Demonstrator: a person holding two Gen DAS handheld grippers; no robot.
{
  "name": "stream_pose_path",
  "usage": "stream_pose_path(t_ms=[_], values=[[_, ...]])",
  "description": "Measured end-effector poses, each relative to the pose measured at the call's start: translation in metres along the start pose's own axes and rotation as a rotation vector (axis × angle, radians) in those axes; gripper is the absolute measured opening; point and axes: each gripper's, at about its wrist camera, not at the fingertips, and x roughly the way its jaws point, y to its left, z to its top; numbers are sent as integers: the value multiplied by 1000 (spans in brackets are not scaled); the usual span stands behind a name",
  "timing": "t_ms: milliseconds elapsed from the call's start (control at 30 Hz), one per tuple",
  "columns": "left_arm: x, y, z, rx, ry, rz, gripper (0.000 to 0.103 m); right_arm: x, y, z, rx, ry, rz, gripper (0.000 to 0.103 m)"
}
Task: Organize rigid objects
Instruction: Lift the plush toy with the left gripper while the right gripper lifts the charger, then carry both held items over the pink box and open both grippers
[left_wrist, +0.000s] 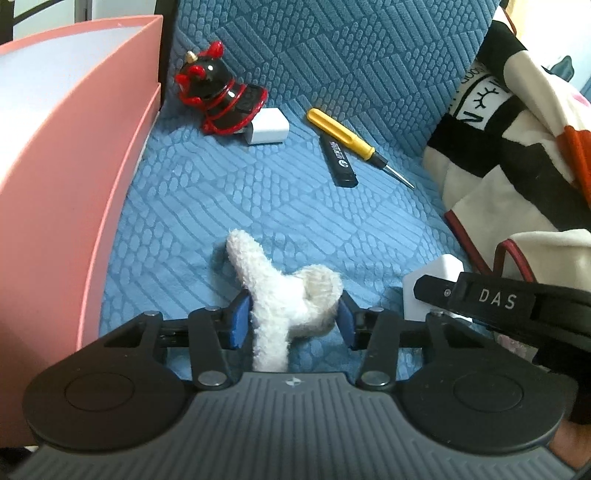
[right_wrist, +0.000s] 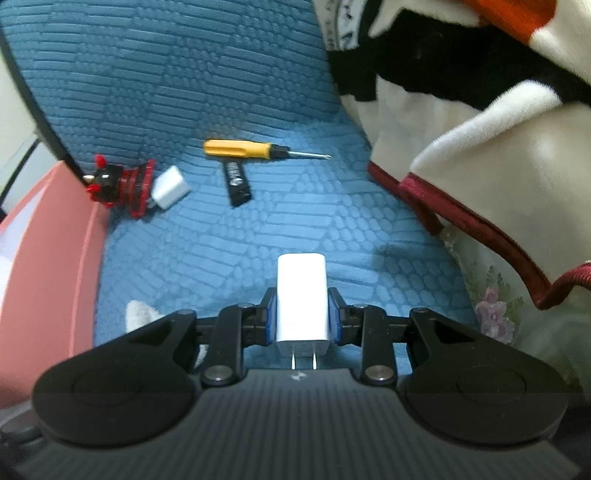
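Note:
My left gripper is shut on a white plush toy low over the blue sofa seat. My right gripper is shut on a white charger plug, prongs toward the camera; it also shows in the left wrist view. Further back lie a yellow screwdriver, a black stick, a second white charger and a red-and-black figurine. They also show in the right wrist view: screwdriver, stick, charger, figurine.
A pink box stands along the left edge of the seat, also in the right wrist view. A cream, black and red blanket is piled on the right, also in the right wrist view. The sofa back rises behind the objects.

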Motion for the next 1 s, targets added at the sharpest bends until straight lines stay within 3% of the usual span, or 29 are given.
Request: stream_pose_path(t_ms=[500, 1000], values=[[-68, 1, 8, 18, -14, -31, 54, -43, 2, -17, -96, -2, 84, 32], [-168, 44, 66, -23, -126, -37, 54, -123, 82, 21, -200, -128, 218, 32]])
